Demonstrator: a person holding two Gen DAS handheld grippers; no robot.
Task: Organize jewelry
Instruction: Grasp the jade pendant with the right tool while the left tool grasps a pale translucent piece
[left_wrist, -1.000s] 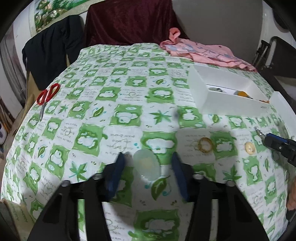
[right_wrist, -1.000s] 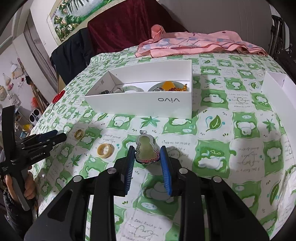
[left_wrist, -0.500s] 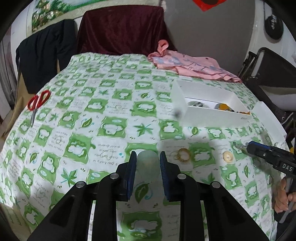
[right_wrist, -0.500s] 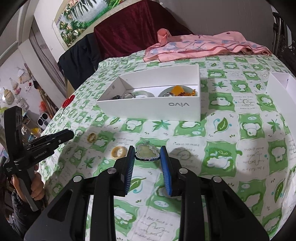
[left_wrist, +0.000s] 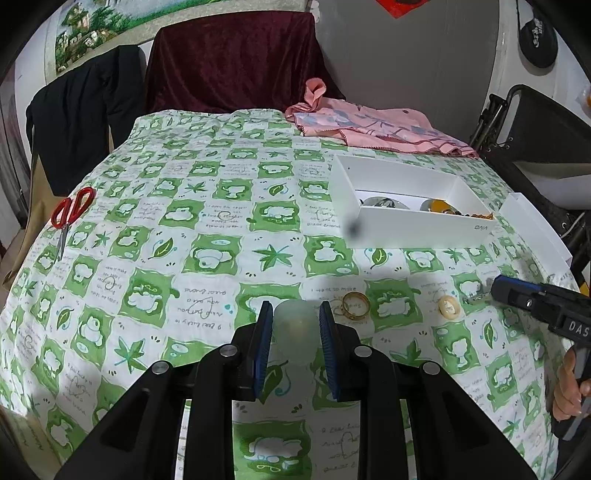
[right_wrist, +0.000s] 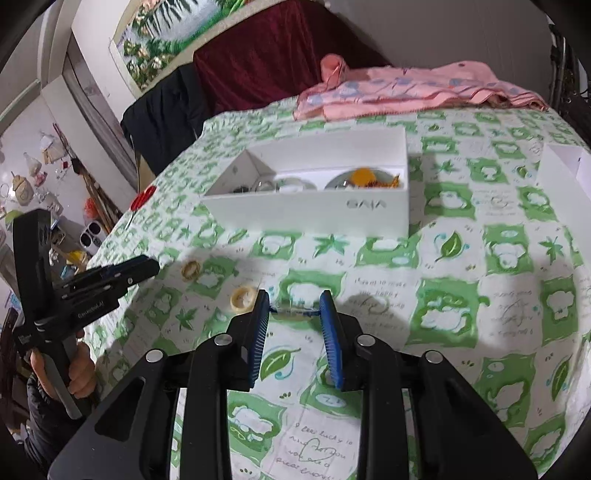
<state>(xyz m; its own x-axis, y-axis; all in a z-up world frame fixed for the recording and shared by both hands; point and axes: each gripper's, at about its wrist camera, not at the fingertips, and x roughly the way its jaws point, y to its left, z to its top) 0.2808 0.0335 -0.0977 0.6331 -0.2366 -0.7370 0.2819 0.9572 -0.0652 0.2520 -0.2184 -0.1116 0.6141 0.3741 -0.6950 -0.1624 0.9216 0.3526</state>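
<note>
My left gripper is shut on a pale translucent green oval stone, held above the green patterned cloth. My right gripper is shut on a flat silver-rimmed green pendant, seen edge-on and lifted off the cloth. A gold ring and a cream ring lie on the cloth between the grippers. The white box holds several jewelry pieces, among them an orange one.
Red scissors lie at the far left edge. A pink cloth lies behind the box. A white box lid sits to the right. The right gripper also shows in the left wrist view.
My left gripper closed on the green stone and lifted it. My right gripper lifted the pendant, which now shows edge-on.
</note>
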